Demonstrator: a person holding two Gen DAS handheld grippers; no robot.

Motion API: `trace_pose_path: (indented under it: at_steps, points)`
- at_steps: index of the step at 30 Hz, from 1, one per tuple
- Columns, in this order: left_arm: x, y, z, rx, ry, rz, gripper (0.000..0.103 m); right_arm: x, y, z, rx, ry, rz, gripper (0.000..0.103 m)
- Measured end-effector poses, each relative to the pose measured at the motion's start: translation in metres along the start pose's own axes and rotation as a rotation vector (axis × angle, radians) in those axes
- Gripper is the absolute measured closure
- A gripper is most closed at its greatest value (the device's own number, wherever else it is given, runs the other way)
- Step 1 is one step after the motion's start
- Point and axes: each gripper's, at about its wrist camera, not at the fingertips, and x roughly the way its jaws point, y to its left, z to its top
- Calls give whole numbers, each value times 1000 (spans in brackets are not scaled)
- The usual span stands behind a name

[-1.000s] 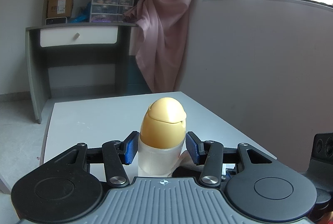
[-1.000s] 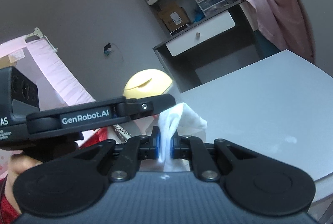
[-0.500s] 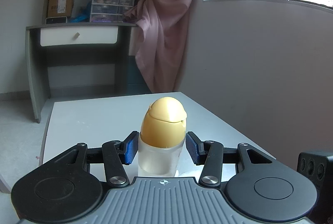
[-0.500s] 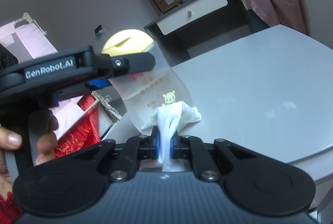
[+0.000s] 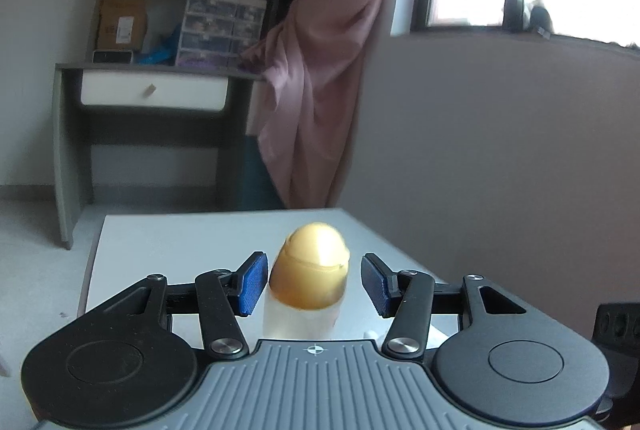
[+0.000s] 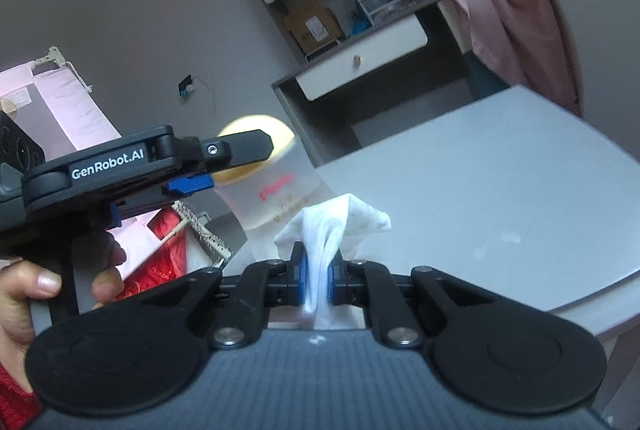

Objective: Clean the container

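A translucent bottle (image 5: pixel 310 270) with a yellow domed cap stands upright between the blue pads of my left gripper (image 5: pixel 314 286). The jaws are opening and a gap shows on each side of the bottle. The gripper body hides the bottle's base. In the right wrist view the same bottle (image 6: pixel 276 198) shows red print, with the left gripper (image 6: pixel 224 166) around its upper part. My right gripper (image 6: pixel 316 278) is shut on a crumpled white tissue (image 6: pixel 340 222), which sits just in front of the bottle's lower body.
The white table (image 5: pixel 180 242) extends ahead, its far corner near a pink curtain (image 5: pixel 320 70). A grey desk with a white drawer (image 5: pixel 152 94) and shelves stands behind. A hand (image 6: pixel 36 282) holds the left gripper's handle; red fabric (image 6: pixel 160 250) lies below.
The left jaws have spread off the bottle, which now sits lower in the left wrist view. In the right wrist view the bottle and left gripper have come down and stand straighter.
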Motion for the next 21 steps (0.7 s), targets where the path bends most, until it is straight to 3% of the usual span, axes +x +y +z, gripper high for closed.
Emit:
trace_pose_path:
  at_steps: [1,3,9,13,18,21]
  points:
    - [-4,-1,0,-4,-22,2,13,-3,1,0,-5,-6,-1,93]
    - [-12,-3,-1,-4,-76,11,0,-6,4,0,-13,-16,-5,93]
    - [-24,-16,-4,37,-55,41,0,-17,5,7,-34,-57,-52,93]
    - [-37,-17,-10,32,-42,77,0,-37,4,20,-56,-138,-118,93]
    - [-56,-21,-19,21,-25,184,0,-71,1,46,-80,-239,-204,93]
    - [-59,-25,-24,41,12,260,0,-79,4,60,-133,-246,-265,93]
